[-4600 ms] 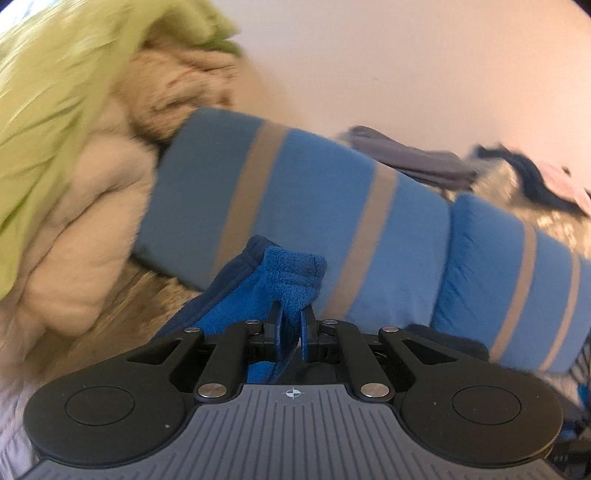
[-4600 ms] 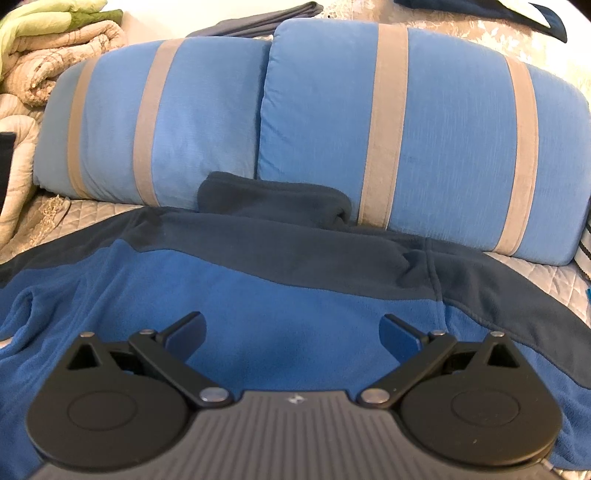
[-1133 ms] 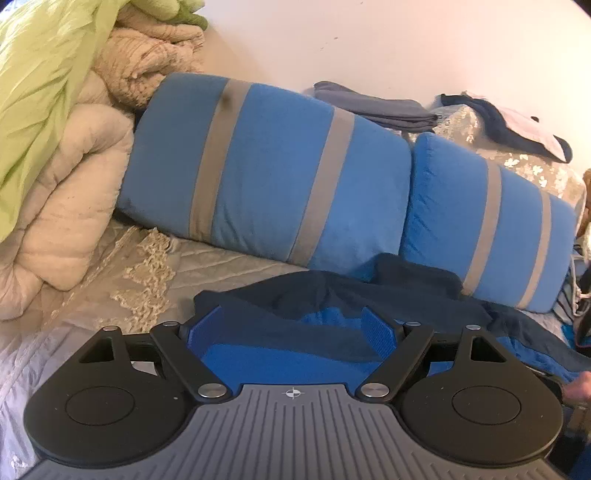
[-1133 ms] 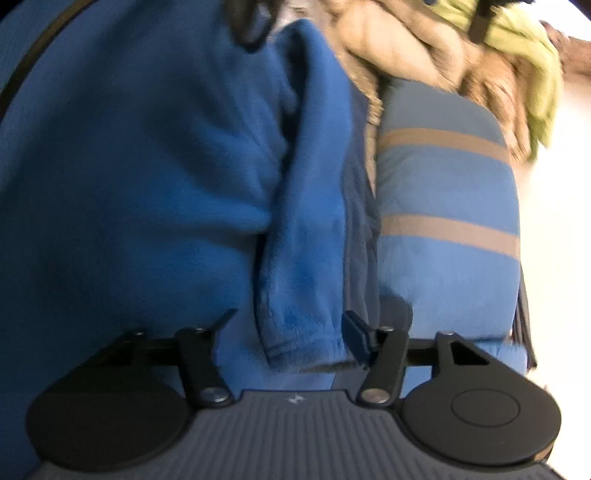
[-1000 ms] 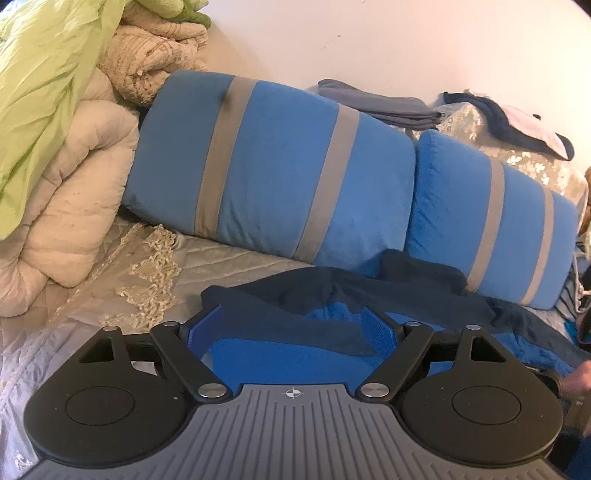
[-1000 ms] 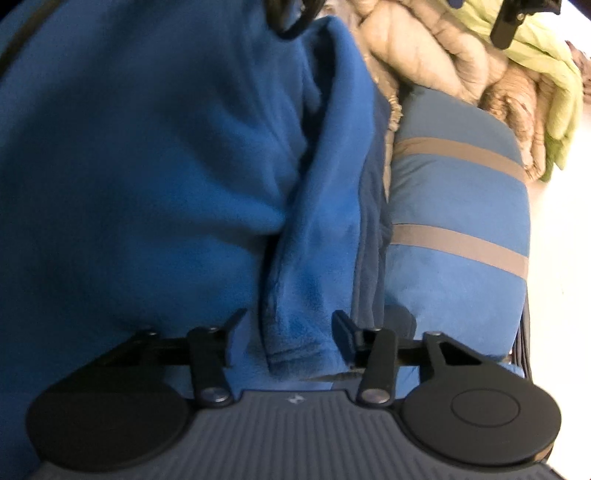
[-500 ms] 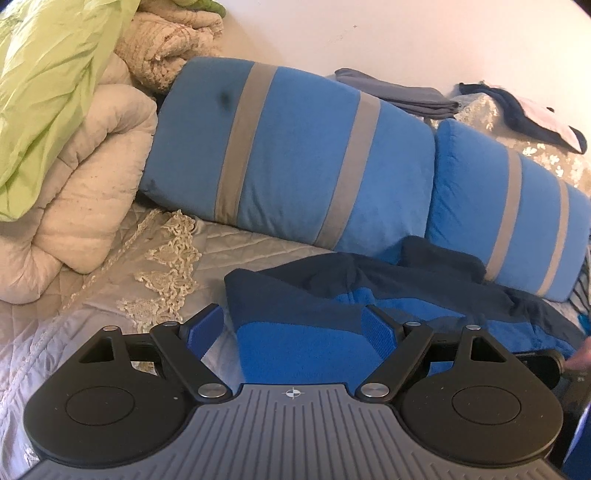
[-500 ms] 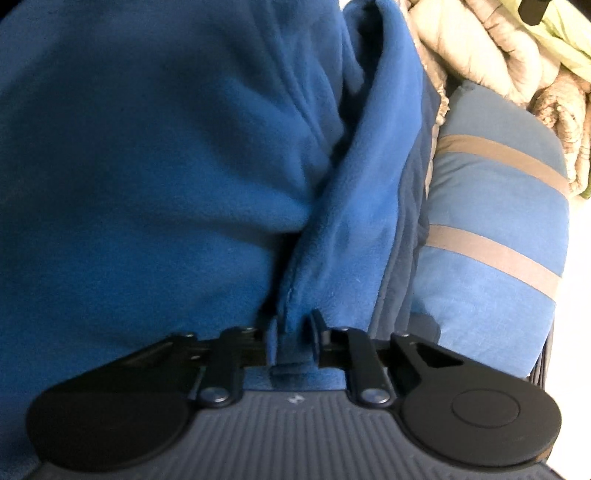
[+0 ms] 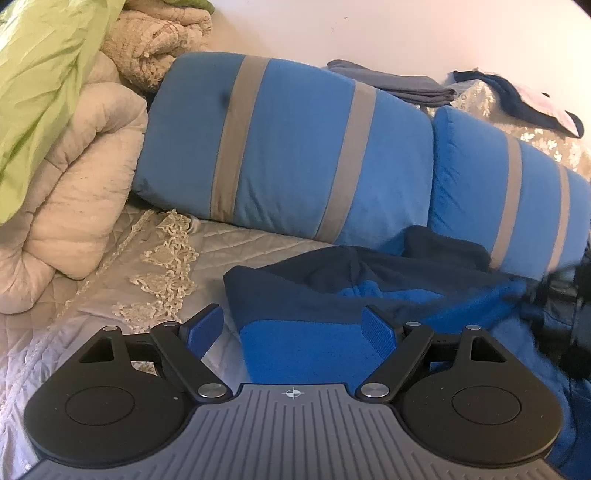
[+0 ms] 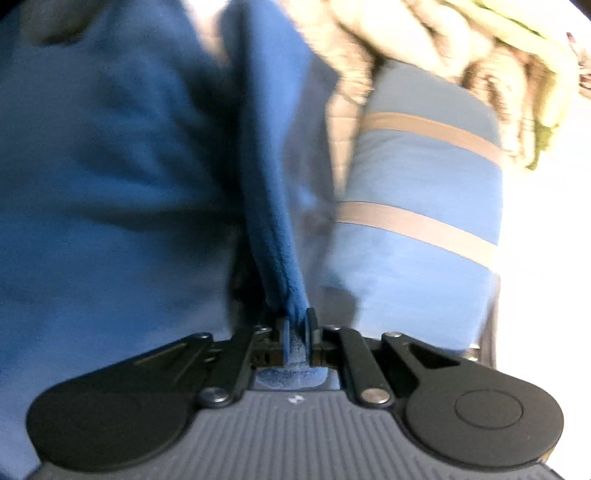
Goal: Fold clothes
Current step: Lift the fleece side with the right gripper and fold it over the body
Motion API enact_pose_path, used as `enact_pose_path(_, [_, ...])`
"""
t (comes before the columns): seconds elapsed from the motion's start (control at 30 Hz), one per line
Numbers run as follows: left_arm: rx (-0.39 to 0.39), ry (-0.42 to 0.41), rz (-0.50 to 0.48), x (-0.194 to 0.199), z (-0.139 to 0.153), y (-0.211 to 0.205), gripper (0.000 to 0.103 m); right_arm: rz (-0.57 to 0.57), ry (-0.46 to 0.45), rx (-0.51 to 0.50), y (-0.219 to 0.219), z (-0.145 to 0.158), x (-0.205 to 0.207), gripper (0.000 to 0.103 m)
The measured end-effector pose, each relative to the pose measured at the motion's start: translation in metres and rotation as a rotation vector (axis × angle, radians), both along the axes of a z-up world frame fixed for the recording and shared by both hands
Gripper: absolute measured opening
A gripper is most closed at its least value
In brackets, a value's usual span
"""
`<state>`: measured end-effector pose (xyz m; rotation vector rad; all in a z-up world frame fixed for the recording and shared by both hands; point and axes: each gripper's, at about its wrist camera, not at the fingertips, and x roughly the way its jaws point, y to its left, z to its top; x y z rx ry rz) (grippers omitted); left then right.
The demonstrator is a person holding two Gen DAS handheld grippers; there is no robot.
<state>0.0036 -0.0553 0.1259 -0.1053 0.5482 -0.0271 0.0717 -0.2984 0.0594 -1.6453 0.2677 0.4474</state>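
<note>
The right gripper (image 10: 295, 334) was closed on a narrow fold of the fleece (image 10: 110, 184), its two blue pads almost meeting with the soft blue edge pinched between them and a tuft of pile showing behind the jaws. From that pinch the fold ran up and away as a taut ridge, with the rest of the garment spread in a broad, blurred blue mass to its left. The whole right wrist view was smeared.

The left gripper (image 9: 291, 328) stood wide open and held nothing. Its ribbed blue fingers (image 9: 378, 328) framed the near corner of the fleece (image 9: 303, 339), the right one over the cloth and the left one over the bare quilt (image 9: 110, 266); whether either touched I could not tell. The fleece lay on the bed in two tones, bright blue below and a dark navy band above, thick and nappy, rumpled into soft folds with its collar bunched against the pillows.

The quilt was pale grey, stitched in diamonds, with a strip of cream lace (image 9: 166, 273) laid across it. Behind stood two plump blue pillows (image 9: 288, 155) with tan stripes, leaning side by side. To the left a cream duvet (image 9: 74, 192) sat rolled in a fat bundle under a shiny lime cover (image 9: 40, 85) and a knobbly beige throw (image 9: 155, 44). Folded grey cloth (image 9: 399, 83) lay on top of the pillows, against the plain wall (image 9: 369, 29).
</note>
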Motion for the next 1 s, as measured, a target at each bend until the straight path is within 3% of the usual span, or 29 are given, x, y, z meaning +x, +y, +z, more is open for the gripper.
enact_pose_path(0.23, [0.009, -0.005, -0.043, 0.003, 0.0, -0.002, 0.082, 0.016, -0.153, 0.029, 0.008, 0.05, 0.016, 0.007])
enact_pose_path(0.4, [0.014, -0.034, -0.107, 0.001, -0.003, -0.004, 0.082, -0.003, -0.207, 0.062, 0.017, 0.084, 0.023, 0.007])
enact_pose_path(0.63, [0.119, -0.073, -0.204, -0.001, -0.013, -0.017, 0.082, -0.048, -0.299, 0.119, 0.01, 0.132, 0.038, 0.007])
enact_pose_path(1.0, [0.176, -0.02, -0.311, 0.016, -0.02, -0.04, 0.082, -0.13, -0.412, 0.126, -0.016, 0.181, 0.054, 0.007])
